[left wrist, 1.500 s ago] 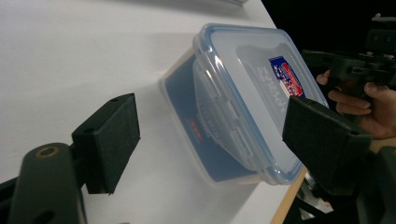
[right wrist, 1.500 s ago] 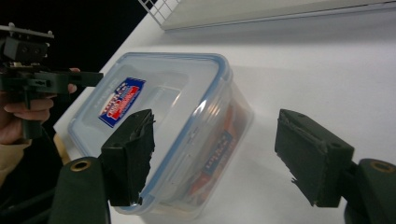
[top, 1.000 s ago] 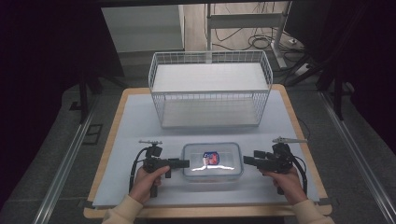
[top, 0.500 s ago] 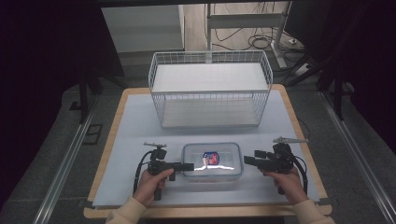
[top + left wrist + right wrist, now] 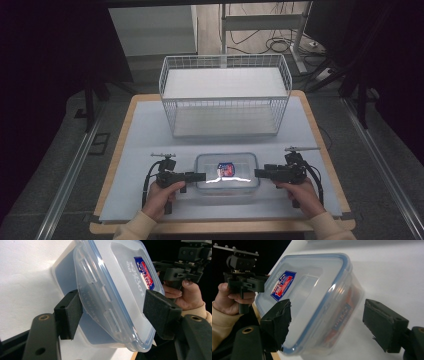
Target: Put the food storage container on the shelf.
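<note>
Two grippers flank a lidded box on the white surface.

High view: the box (image 5: 227, 172) sits at 6 o'clock of the surface (image 5: 140, 135), a wire basket (image 5: 225, 100) at 12; the left gripper (image 5: 199, 176) is at the box's 9 o'clock, the right gripper (image 5: 260, 173) at 3.
Left gripper view: jaws wide, straddling the box's end, not clamped.
Right gripper view: jaws wide around the opposite end.

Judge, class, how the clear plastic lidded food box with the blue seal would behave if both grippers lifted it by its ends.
The clear plastic lidded food box is probably stiff: its moulded walls hold shape. Its glossy lid reflects light, so the left gripper and right gripper may slip. It looks wide, low and flat-bottomed, so it is unlikely to roll or tip.
</note>
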A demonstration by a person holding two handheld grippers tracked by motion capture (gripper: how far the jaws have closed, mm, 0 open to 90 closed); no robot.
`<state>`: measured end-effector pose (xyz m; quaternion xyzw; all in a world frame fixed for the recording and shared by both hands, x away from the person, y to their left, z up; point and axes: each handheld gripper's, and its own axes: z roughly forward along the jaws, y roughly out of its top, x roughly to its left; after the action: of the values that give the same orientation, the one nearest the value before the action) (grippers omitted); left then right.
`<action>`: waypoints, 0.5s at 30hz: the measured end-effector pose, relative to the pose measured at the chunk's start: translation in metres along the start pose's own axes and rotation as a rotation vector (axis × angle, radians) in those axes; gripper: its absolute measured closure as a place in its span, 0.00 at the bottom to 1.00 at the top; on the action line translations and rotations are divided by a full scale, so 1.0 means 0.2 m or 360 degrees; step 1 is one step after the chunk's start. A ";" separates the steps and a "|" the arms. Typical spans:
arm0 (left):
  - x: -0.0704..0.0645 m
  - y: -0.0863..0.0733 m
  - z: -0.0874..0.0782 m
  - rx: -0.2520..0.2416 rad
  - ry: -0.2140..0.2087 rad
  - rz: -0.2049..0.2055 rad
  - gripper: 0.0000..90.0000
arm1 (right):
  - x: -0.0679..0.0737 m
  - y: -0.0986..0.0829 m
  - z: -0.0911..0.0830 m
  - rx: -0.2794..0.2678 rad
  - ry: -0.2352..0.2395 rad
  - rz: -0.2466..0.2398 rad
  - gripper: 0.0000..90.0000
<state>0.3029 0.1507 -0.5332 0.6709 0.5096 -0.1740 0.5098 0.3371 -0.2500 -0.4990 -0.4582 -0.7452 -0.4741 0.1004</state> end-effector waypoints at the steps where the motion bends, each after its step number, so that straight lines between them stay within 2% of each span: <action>1: 0.00 0.00 0.00 -0.0001 -0.0002 0.0000 0.36 | 0.00 0.01 0.01 0.0013 0.0009 0.0010 0.25; 7: 0.01 0.00 0.00 -0.0002 -0.0017 -0.0007 0.37 | -0.01 0.02 0.08 0.0110 0.0044 0.0070 0.25; 15: 0.01 0.00 0.00 -0.0008 -0.0016 -0.0004 0.38 | -0.02 0.03 0.12 0.0144 0.0125 0.0141 0.30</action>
<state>0.3038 0.1521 -0.5344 0.6680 0.5083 -0.1769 0.5139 0.3507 -0.2330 -0.5114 -0.4668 -0.7403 -0.4526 0.1711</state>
